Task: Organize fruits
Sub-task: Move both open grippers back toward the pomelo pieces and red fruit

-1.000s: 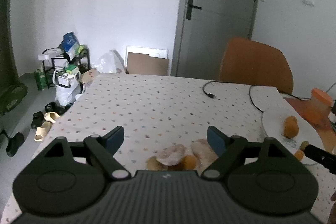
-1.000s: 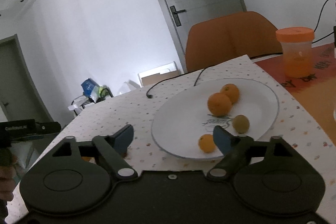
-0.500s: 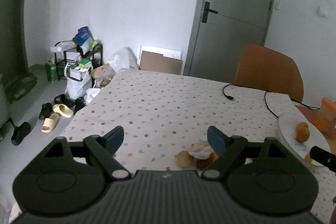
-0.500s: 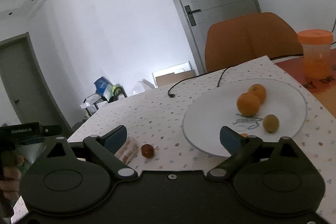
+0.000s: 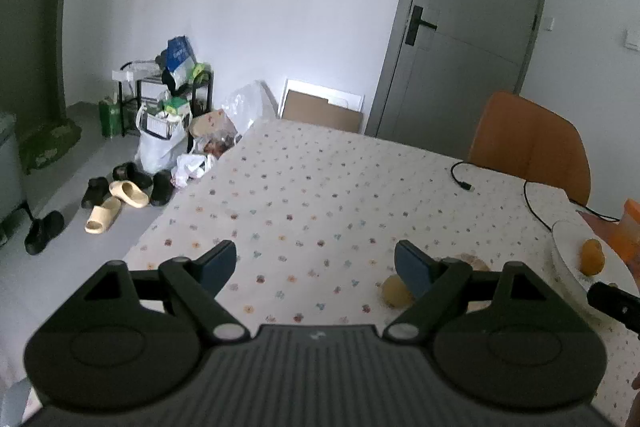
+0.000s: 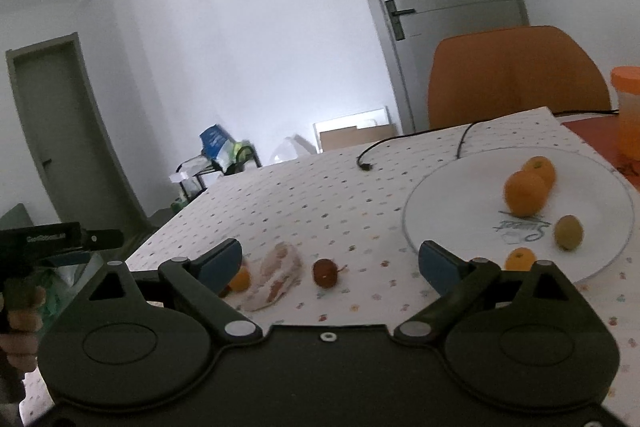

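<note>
A: Right gripper (image 6: 330,265)?

B: Jaws wide, nothing between the pads; they have just been opening. It hangs over the table (image 6: 320,195), with a small red fruit (image 6: 325,273) on the cloth ahead, between the fingers.

A: Around it?

B: Left of the red fruit lies a pale, crumpled wrapper (image 6: 276,277), and a small orange fruit (image 6: 240,279) sits just beside the left fingertip. To the right is a white plate (image 6: 448,207).

A: Contents of the plate?

B: Two oranges (image 6: 524,193) touching, one behind the other, a green fruit (image 6: 568,231) nearer the front, and a small orange one (image 6: 519,259) at the near rim, partly behind the right finger.

A: Left gripper (image 5: 315,264)?

B: Also wide and bare, above a bare stretch of cloth. A yellowish fruit (image 5: 394,291) lies just beside its right pad, partly hidden. The plate (image 5: 560,259) shows at the far right edge there.

A: Surroundings?

B: A black cable (image 6: 416,143) on the table beyond the plate, an orange chair (image 6: 516,75) behind, an orange-lidded jar (image 6: 627,107) at the right edge. A hand (image 6: 20,311) holds the left gripper's grip at the left edge of the right view.
</note>
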A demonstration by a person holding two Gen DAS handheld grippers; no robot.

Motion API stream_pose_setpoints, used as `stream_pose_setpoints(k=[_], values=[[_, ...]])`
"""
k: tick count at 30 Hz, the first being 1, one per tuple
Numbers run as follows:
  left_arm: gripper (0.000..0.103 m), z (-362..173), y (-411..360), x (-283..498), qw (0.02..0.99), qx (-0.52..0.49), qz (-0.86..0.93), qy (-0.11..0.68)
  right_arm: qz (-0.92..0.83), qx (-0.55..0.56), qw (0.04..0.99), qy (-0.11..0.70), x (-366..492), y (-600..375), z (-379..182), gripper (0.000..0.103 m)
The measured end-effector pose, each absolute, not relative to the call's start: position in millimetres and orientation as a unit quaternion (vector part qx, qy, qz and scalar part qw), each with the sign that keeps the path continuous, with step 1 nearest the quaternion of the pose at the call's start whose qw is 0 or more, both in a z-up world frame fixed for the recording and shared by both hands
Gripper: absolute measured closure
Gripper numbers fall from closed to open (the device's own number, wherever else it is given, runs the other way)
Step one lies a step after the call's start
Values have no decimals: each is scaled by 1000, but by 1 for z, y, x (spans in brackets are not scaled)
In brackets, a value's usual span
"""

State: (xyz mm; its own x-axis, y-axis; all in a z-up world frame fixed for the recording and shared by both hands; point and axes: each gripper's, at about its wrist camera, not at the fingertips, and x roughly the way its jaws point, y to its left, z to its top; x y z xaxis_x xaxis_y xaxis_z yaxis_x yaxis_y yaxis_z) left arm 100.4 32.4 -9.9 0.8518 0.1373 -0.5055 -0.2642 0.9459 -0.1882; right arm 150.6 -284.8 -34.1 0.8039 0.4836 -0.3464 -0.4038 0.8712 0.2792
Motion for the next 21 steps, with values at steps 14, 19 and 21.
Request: stream_pose_setpoints(k=[14,19,21], values=[[19,-32,38,109,949,-135,92,271,246,70,938,234,161,-259,-45,17],[20,-34,30,115,952,-123,68,271,248,61,936,244,164,-250,-48,21],[20,-35,26,117,954,-118,59,271,252,56,934,247,167,-246,-49,21]])
